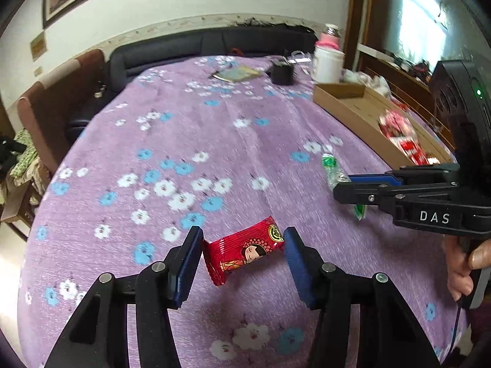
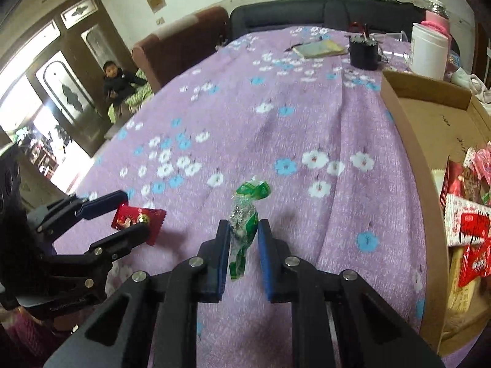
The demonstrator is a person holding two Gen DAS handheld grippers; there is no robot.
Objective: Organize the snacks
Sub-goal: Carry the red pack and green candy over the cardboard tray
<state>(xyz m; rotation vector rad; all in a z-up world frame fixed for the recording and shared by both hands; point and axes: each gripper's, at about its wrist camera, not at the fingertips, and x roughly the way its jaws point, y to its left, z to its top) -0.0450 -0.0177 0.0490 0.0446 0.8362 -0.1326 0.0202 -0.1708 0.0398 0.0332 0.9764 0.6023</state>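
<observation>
Your left claw (image 1: 242, 247) has its blue pads spread around a red snack packet (image 1: 242, 253); the left pad touches the packet's crimped end, while the right pad stands just clear of the other end, so the claw is apart, not clamped. The packet shows a cartoon figure and a round green seal, and it sits tilted between the pads just above the purple flowered cloth (image 1: 214, 128) that covers the desk. From your right wrist view the same packet (image 2: 138, 219) shows between the two black fingers of the left claw (image 2: 132, 211) at the lower left. Your right claw (image 2: 244, 233) is clamped on a green and clear candy wrapper (image 2: 245, 211): both pads press its middle, its twisted top sticks up beyond the fingertips and its tail hangs below them. From the left wrist view that claw (image 1: 348, 184) reaches in from the right with the green candy (image 1: 333, 170) at its tips, and your hand (image 1: 463, 263) wraps the handle. A shallow cardboard box (image 2: 429, 116) lies along the right side of the desk, near the candy, with red and white snack packets (image 2: 466, 224) piled at its near end. Far back on the cloth stand a white jar (image 2: 428, 52), a black cup (image 2: 363, 52) and a flat booklet (image 2: 319, 48).
</observation>
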